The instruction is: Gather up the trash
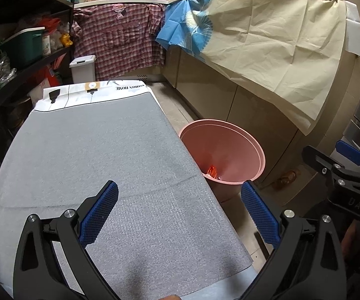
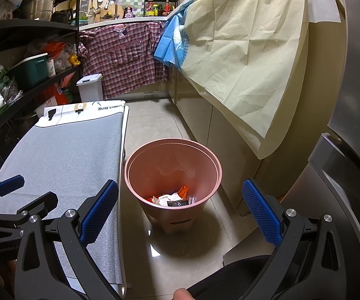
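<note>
A pink trash bin (image 2: 172, 155) stands on the floor to the right of a table with a grey mat (image 2: 62, 155). Inside lie several wrappers (image 2: 177, 198), orange, white and black. My right gripper (image 2: 180, 205) is open and empty, hovering above the bin's near side. My left gripper (image 1: 178, 210) is open and empty over the grey mat (image 1: 105, 155), near its right edge. The bin (image 1: 232, 147) shows beyond that edge with an orange wrapper (image 1: 212, 171) inside. The right gripper (image 1: 340, 165) shows at the far right of the left wrist view, and the left gripper (image 2: 17, 195) at the left of the right wrist view.
Cabinets draped with a cream cloth (image 2: 242, 57) run along the right. A steel fridge (image 2: 342, 150) stands at the near right. Black shelves with goods (image 2: 24, 62) line the left. A white lidded bin (image 2: 90, 87) stands past the table. A plaid shirt (image 2: 125, 57) hangs at the back.
</note>
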A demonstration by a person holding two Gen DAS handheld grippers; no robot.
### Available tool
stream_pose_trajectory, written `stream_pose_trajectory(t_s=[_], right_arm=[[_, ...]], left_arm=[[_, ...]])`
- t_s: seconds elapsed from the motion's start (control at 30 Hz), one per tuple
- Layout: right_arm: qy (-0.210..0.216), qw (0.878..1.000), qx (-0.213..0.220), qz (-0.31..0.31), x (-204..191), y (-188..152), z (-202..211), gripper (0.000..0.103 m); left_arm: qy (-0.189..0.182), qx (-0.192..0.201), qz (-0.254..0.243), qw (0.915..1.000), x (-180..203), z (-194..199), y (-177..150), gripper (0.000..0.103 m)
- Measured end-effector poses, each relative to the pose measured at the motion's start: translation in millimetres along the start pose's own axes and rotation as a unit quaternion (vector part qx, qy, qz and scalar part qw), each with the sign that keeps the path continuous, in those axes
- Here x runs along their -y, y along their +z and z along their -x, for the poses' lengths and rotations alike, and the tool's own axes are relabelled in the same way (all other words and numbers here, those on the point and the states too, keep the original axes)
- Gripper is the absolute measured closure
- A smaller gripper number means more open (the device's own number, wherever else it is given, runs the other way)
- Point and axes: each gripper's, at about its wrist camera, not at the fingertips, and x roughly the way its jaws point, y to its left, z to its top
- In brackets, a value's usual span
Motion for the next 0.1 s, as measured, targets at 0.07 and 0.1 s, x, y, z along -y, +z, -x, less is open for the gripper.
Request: stream_pose_trajectory(t_s=[0.07,0.1], right_arm=[[0.000,1.000,0.000,0.000,0.1,-0.1,-0.2,0.005],[0.000,1.000,0.000,0.001,0.3,-0.2,-0.2,0.005]], left_arm=[[0.000,0.000,-0.001,1.0000,-0.4,0.3,-0.2,0.008],[0.000,0.000,-0.001,1.0000,-0.3,0.2,-0.1,0.008]])
